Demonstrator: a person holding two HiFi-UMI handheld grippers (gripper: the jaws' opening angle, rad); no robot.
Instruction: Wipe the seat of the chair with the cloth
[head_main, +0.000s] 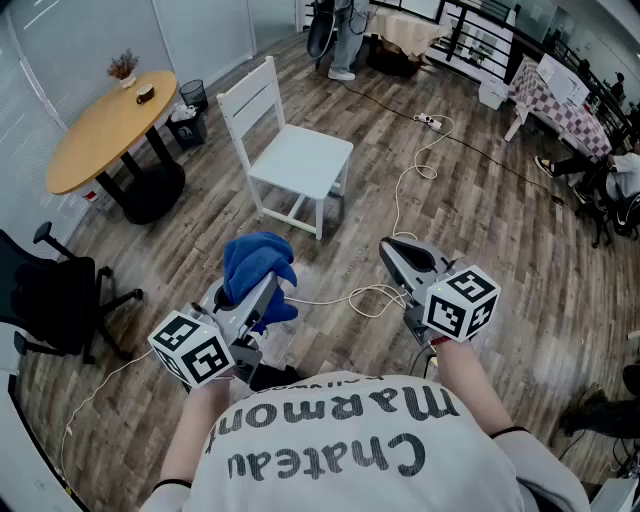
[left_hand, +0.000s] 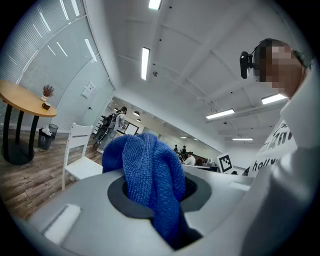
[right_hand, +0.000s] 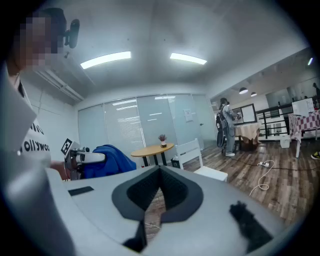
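Standing on plank floor (head_main: 480, 230), white chair (head_main: 300, 160), left gripper (head_main: 268, 288) clamping cloth (head_main: 258, 262)

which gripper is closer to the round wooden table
Left. The left gripper, holding the cloth, is on the table's side, down and to its right in the head view. The right gripper sits farther right still.

Wood-plank floor (head_main: 500, 230) carries the lot. White chair (head_main: 290, 160) stands on it mid-room. Left of that, a round wooden table (head_main: 105, 125) w/ a small potted plant (head_main: 124, 68) and a small dark item (head_main: 146, 95) on top. Black bin (head_main: 193, 95) on the boards btwn table and chair. Black office chair (head_main: 50, 300) nr the left edge. White cable (head_main: 399, 200) snakes over the planks from a power strip (head_main: 428, 121).
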